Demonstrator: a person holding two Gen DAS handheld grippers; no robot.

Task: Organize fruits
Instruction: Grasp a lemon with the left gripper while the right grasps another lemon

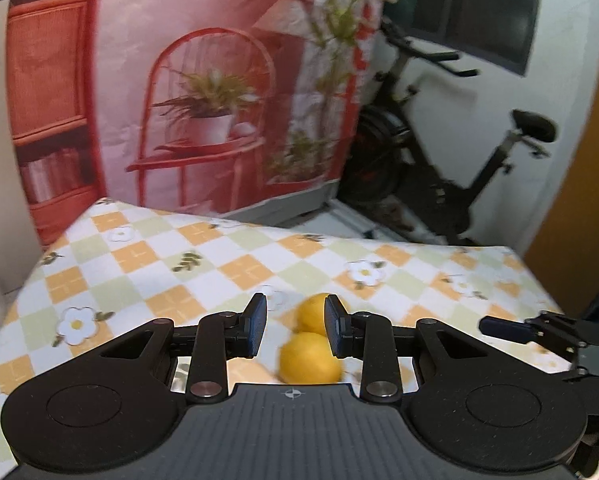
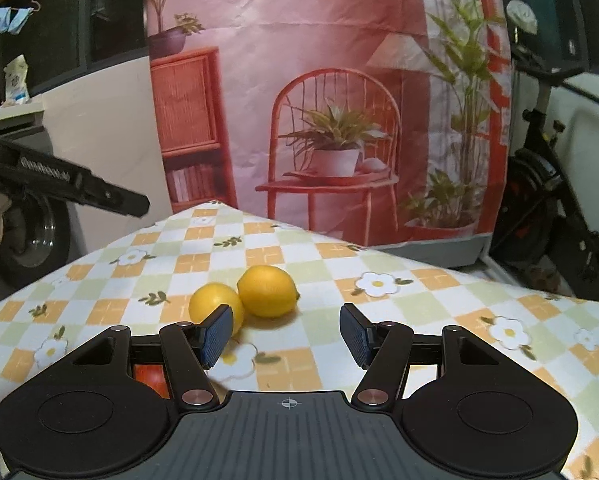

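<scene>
Left gripper (image 1: 295, 326): jaws apart, empty, above two touching lemons (image 1: 310, 358) on the table (image 1: 147, 264). Right gripper (image 2: 286, 334): jaws wide apart, empty, near the lemons.

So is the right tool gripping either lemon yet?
No, the right tool is open and empty, with both lemons lying on the checked tablecloth ahead of it.

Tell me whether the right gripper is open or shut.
Open. The right gripper has its pads spread wide with bare tablecloth between them; the lemons lie ahead, ungripped.
</scene>
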